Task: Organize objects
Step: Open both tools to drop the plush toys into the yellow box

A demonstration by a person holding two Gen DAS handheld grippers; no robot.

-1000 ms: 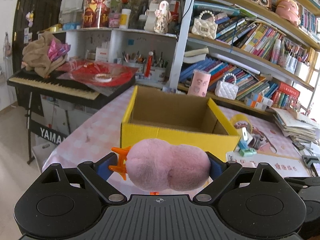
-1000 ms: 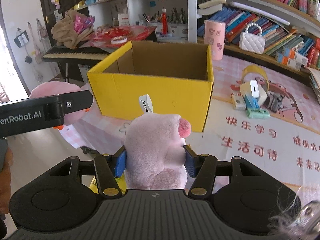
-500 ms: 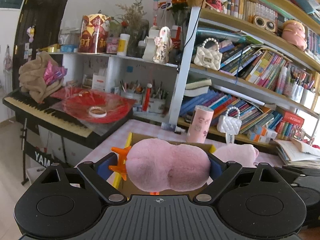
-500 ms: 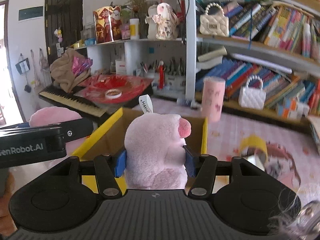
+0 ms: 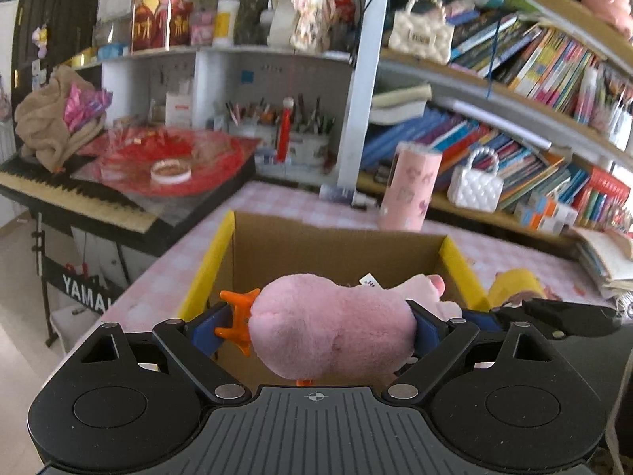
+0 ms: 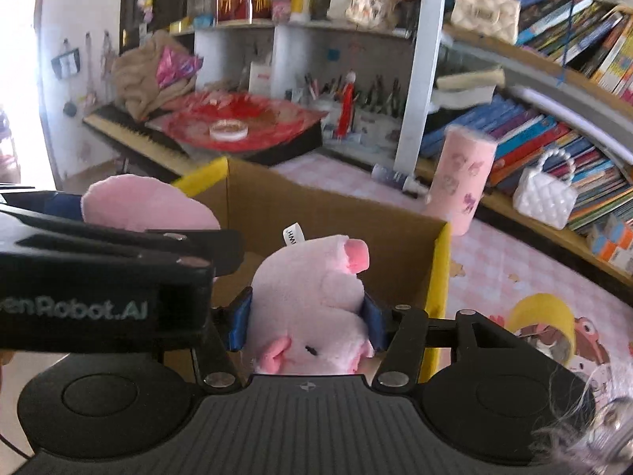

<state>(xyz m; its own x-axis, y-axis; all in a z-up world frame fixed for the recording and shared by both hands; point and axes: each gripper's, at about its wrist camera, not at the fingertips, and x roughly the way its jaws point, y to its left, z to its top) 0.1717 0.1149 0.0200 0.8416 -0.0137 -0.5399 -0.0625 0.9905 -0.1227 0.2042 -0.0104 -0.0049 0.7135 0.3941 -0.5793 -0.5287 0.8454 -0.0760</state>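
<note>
Above the yellow box [image 5: 340,253], a pink plush [image 5: 332,336] and a pig plush [image 6: 312,308] are held clamped in the left gripper [image 5: 316,332] and right gripper [image 6: 308,316]; release into it is judged next.

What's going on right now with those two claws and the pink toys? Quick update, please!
Left gripper shut on pink duck plush. Right gripper shut on pink pig plush. Both over the open yellow box. Nothing blocking.

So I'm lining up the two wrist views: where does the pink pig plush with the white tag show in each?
Left wrist: pink pig plush right of centre, behind the left gripper's toy.
Right wrist: bottom centre, clamped in the right gripper.
Shared landmark: yellow cardboard box.
</note>
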